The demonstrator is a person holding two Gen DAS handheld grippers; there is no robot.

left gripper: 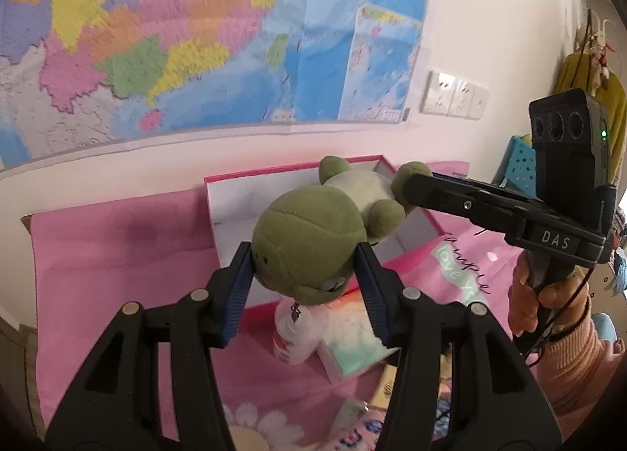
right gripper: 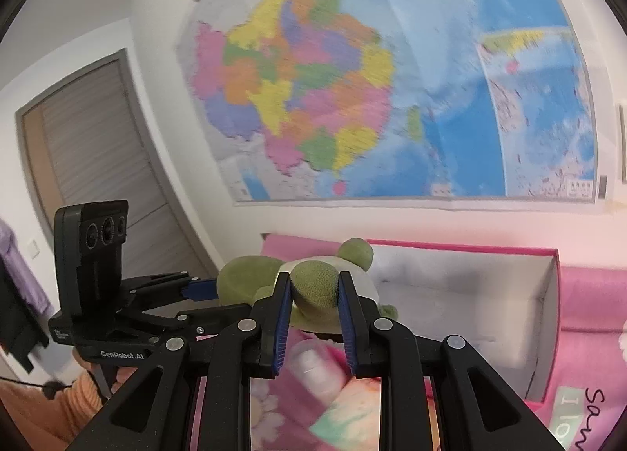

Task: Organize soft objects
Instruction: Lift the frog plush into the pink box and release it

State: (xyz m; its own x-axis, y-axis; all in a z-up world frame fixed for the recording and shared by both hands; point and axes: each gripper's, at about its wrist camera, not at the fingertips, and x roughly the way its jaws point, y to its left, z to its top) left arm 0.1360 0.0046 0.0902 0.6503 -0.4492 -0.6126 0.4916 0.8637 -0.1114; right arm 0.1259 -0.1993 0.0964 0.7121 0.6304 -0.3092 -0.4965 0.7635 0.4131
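Note:
A green plush frog (left gripper: 313, 239) with a pale belly is held in the air over an open pink box (left gripper: 250, 192) with a white inside. My left gripper (left gripper: 303, 266) is shut on the frog's round head. My right gripper (right gripper: 313, 290) is shut on one of the frog's green limbs (right gripper: 313, 290); it also shows in the left wrist view (left gripper: 407, 186), reaching in from the right. The frog's body (right gripper: 250, 278) lies between both grippers, above the box's near edge. The box (right gripper: 470, 294) shows behind the frog in the right wrist view.
A pink cloth (left gripper: 117, 255) covers the surface. A small white bottle (left gripper: 292, 337) and the pink box lid (left gripper: 356, 345) lie under the frog. A large wall map (left gripper: 196, 39) hangs behind. Sockets (left gripper: 454, 94) are on the wall at right, a door (right gripper: 90, 145) at left.

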